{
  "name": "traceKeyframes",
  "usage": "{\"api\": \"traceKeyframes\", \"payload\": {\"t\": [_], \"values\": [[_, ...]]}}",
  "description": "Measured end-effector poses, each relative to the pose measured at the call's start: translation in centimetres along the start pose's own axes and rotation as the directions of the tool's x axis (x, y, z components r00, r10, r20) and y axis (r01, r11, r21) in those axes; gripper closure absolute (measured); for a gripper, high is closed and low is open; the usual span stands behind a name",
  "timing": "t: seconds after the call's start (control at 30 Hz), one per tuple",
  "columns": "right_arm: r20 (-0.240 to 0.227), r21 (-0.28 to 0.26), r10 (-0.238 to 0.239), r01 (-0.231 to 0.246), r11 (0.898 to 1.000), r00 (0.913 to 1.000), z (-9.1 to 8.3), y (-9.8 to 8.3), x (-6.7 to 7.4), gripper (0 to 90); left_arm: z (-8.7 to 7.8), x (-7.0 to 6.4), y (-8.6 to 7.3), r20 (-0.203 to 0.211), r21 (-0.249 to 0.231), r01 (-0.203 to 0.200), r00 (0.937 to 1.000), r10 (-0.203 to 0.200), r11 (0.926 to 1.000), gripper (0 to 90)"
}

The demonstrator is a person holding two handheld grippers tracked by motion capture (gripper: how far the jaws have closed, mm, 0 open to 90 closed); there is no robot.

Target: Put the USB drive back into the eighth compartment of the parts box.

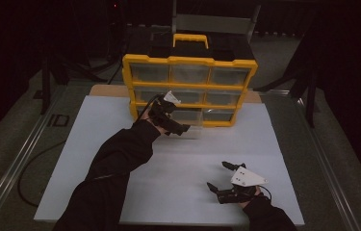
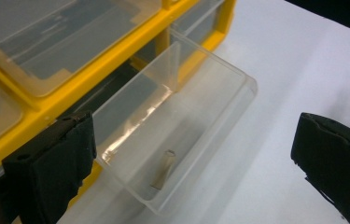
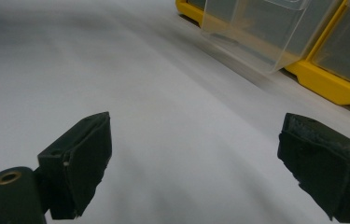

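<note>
Two tools I steer are both spread wide: left tool [image 2: 196, 158] over the pulled-out clear drawer [image 2: 182, 126] of the yellow cabinet [image 1: 187, 89], right tool [image 1: 226, 175] above the white worktop [image 1: 178, 183].

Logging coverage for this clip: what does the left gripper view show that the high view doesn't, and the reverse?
Left gripper view alone: a small pale cylindrical piece lying in the pulled-out clear drawer, between wide-apart jaws. High view alone: the whole yellow organizer with its top handle, the right gripper open over the white board, both dark sleeves. Shared: the open bottom-row drawer, yellow frame, left gripper.
</note>
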State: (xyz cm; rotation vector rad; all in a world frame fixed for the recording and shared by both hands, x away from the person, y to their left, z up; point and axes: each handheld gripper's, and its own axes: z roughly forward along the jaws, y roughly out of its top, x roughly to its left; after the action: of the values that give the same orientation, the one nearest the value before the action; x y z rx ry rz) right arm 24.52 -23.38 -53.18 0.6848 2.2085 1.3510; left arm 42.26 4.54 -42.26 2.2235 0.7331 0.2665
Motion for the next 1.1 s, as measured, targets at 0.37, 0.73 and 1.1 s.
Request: {"api": "traceKeyframes", "payload": {"t": [0.37,0.73,1.1], "values": [[0.001,0.001,0.004,-0.004,1.0,1.0,0.0,0.0,0.1,10.2,-1.0,-0.4,-0.5,0.02,-0.021,-0.026,0.9994,0.027,0.9994,0.5],[0.003,0.0,0.0,0.0,1.0,1.0,0.1,0.0,0.1,10.2,-2.1,-0.9,-1.3,0.056,-0.029,-0.05,0.9971,0.052,0.9983,0.5],[0.005,-0.004,-0.007,0.007,1.0,1.0,0.0,0.1,0.1,10.2,-3.4,-1.3,-3.2,0.082,-0.033,-0.06,0.9947,0.062,0.9977,0.5]]}}
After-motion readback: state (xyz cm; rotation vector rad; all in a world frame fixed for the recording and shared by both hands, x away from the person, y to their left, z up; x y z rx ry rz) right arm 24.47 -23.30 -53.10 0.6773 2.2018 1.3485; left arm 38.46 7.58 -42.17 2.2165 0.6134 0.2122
